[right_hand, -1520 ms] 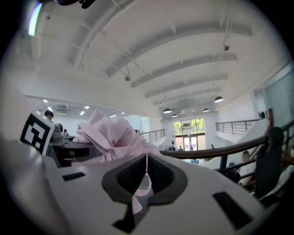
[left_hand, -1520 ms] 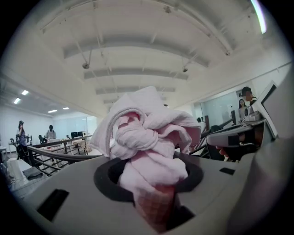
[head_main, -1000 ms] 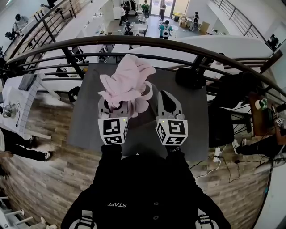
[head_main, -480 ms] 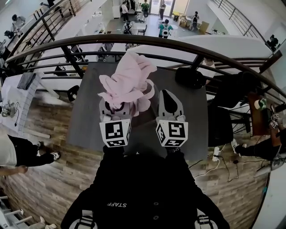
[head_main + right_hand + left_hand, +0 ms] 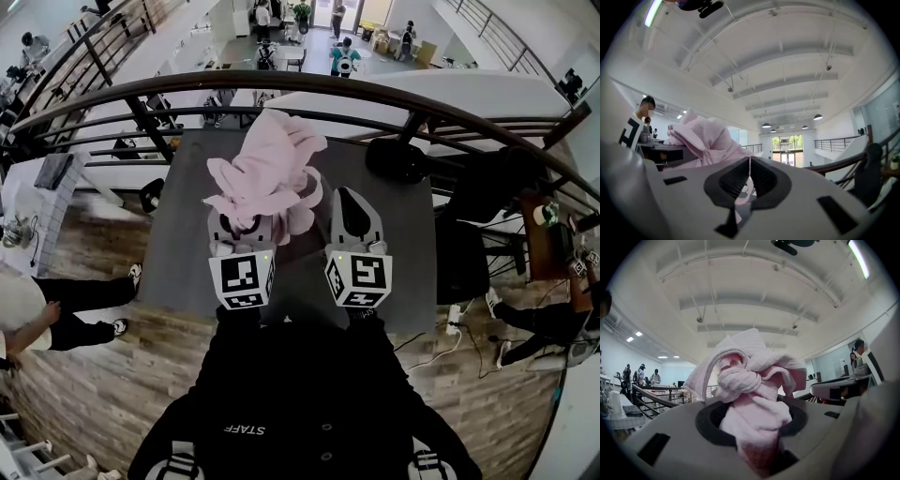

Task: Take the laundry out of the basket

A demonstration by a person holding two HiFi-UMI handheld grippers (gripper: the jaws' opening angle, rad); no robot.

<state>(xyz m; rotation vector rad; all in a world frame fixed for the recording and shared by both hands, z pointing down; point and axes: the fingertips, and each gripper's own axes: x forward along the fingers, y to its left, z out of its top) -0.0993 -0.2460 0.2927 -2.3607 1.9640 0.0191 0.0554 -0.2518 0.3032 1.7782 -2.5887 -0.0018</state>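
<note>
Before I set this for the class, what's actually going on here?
A person stands at a dark grey table beside a railing, with tongs in each hand. The left tongs grip a bunched, knotted pink cloth held up over the table. The right tongs are closed beside it and seem to pinch a thin edge of it. No basket is in view.
</note>
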